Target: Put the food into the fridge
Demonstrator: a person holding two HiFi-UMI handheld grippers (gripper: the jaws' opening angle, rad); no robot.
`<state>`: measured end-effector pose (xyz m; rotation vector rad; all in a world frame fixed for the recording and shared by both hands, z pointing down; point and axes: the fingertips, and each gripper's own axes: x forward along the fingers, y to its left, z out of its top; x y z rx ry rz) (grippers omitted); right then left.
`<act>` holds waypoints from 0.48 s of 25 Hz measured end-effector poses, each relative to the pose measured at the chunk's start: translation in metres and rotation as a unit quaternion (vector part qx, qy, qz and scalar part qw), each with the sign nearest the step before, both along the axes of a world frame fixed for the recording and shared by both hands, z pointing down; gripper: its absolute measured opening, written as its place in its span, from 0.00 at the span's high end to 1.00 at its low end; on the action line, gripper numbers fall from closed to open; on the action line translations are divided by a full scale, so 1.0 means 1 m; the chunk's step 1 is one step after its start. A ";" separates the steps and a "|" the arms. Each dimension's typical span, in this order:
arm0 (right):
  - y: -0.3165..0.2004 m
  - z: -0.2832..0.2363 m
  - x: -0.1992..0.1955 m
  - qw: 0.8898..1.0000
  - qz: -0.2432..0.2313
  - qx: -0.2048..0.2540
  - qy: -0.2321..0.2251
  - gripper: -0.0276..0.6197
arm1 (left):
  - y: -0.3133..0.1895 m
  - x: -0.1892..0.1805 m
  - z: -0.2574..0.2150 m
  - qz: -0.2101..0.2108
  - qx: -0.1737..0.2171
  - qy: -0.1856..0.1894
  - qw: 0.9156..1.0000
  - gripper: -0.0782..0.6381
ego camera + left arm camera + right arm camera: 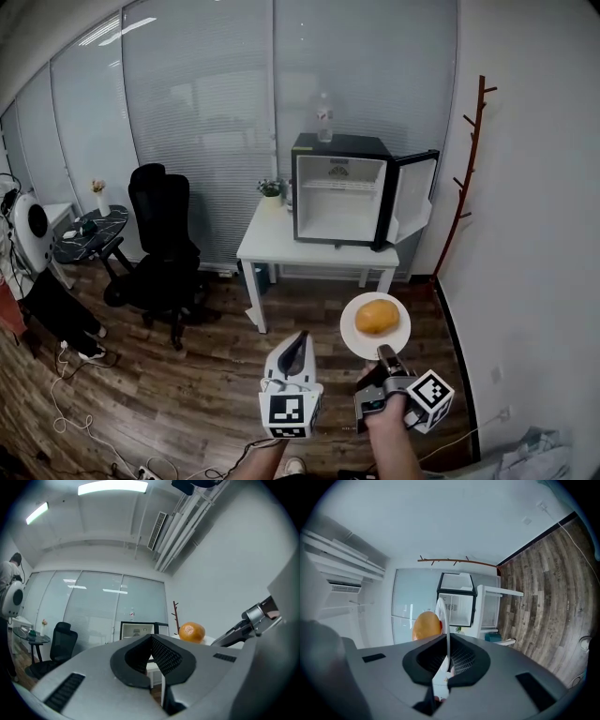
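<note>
Looking down, the head view has the right gripper (382,354) pinching the six-o'clock rim of a white plate (352,336) carrying the orange food (377,316), the open fridge (339,192) on its table (272,248) at twelve o'clock. The left gripper view shows the left gripper (151,639) with jaws closed together on nothing, food at two o'clock. The right gripper view shows jaws clamped on the plate's edge, food at eleven o'clock.

One fridge (339,192), one plate (351,336), one food item (377,316), two hand-held grippers (297,341) (383,353).
</note>
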<state>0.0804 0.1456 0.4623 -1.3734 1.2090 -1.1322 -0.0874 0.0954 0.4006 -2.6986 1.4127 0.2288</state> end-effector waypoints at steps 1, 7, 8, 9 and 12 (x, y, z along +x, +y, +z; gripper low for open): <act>-0.011 -0.002 -0.001 1.000 0.002 0.000 0.001 0.90 | -0.012 -0.001 -0.002 0.003 0.001 0.000 1.000 0.85; -0.069 -0.009 -0.014 1.000 0.007 0.004 0.009 0.90 | -0.072 -0.013 -0.006 0.014 0.002 0.008 1.000 0.85; -0.076 -0.008 -0.015 1.000 0.008 0.002 0.008 0.90 | -0.080 -0.013 -0.006 0.016 0.002 0.010 1.000 0.85; -0.082 -0.007 -0.015 1.000 0.008 0.002 0.007 0.90 | -0.086 -0.012 -0.006 0.017 0.001 0.011 1.000 0.85; -0.098 -0.006 -0.011 1.000 0.010 0.005 0.006 0.90 | -0.102 -0.006 -0.003 0.021 -0.001 0.012 1.000 0.85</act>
